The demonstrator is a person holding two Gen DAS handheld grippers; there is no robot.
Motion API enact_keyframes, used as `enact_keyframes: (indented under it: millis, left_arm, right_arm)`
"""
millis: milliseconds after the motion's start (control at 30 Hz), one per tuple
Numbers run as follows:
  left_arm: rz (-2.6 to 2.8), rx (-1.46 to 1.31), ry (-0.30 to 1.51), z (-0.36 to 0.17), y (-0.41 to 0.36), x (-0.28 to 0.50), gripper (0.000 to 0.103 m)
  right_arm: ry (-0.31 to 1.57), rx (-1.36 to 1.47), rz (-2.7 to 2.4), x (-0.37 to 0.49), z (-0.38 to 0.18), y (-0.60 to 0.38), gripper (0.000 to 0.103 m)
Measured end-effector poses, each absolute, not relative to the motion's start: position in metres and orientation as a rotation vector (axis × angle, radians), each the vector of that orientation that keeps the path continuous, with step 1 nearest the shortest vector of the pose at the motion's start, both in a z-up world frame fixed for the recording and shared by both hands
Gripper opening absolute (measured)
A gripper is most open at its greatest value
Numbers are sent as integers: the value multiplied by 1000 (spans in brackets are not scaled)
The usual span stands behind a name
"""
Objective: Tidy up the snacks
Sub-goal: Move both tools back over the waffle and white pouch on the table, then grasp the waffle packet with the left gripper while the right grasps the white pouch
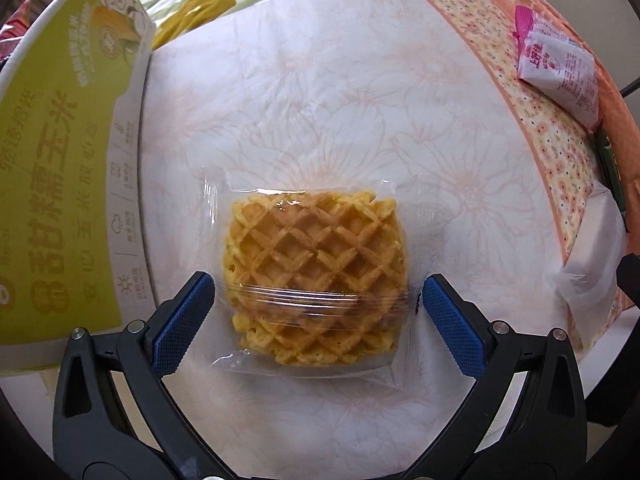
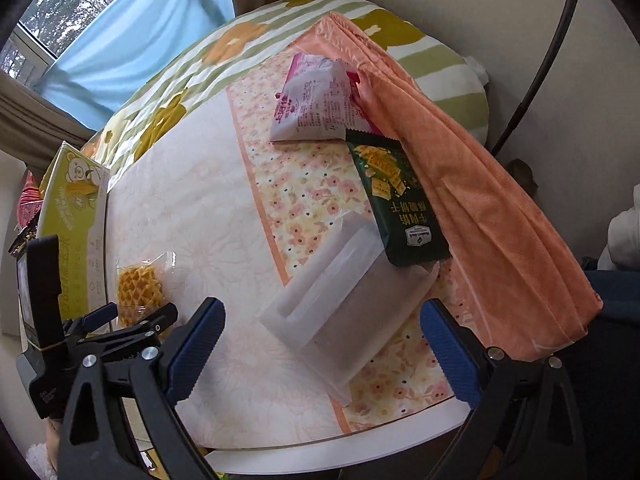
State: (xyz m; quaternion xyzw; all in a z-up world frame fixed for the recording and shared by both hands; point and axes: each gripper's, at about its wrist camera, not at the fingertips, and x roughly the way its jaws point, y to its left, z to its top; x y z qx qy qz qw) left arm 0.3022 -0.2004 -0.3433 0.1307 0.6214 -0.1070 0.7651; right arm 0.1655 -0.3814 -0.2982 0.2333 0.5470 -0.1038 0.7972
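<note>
Straddling golden lattice waffle in clear wrapper [image 1: 316, 276], left gripper [image 1: 318, 318] spread; right gripper [image 2: 322, 350] spread around white translucent pouch [image 2: 340, 312].

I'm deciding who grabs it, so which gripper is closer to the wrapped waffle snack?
Left. The left gripper is open with its fingers on either side of the waffle snack. The right gripper is open over the white packet, apart from it.

Waffle packet [image 1: 312, 280]: clear glossy plastic film. Gripper pads [image 1: 182, 324]: blue, knurled; arms matt black plastic. Tablecloth [image 1: 360, 100]: smooth, printed. Corn box [image 1: 68, 160]: matt cardboard. Cracker packet [image 2: 396, 200]: glossy foil.
</note>
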Motion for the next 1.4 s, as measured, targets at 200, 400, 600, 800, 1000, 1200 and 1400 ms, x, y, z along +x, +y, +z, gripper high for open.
enact_keyframes:
  millis: [200,400,600,800,1000,1200,1400]
  left_arm:
    - [-252,270,1343,-346,-198,305,103]
    - [-287,298,1356,-344,-199,309,92]
    - [-332,340,1331,-339,-200,309,76]
    - [-362,313,1322,-331,-197,305,72]
    - [-381,279,1320,-327,-196,301,71]
    - [-392,264,1310,-318,-196,292,70]
    - [-383,232,1253,-291,-192,288,70]
  right_arm:
    - [1185,520,-288,162,-310,-383,97]
    - [1154,525,-375,156,-315,-383,97]
    - [1159,539,-401,159,-322,-381,97]
    - [1177,528,-397,170,-329,-370,94]
    - [1181,462,-436,175,-327,-369,69]
    - [1184,453,-387,175,-325,-367,64]
    - [1134,449,-338,170,-303,-366,64]
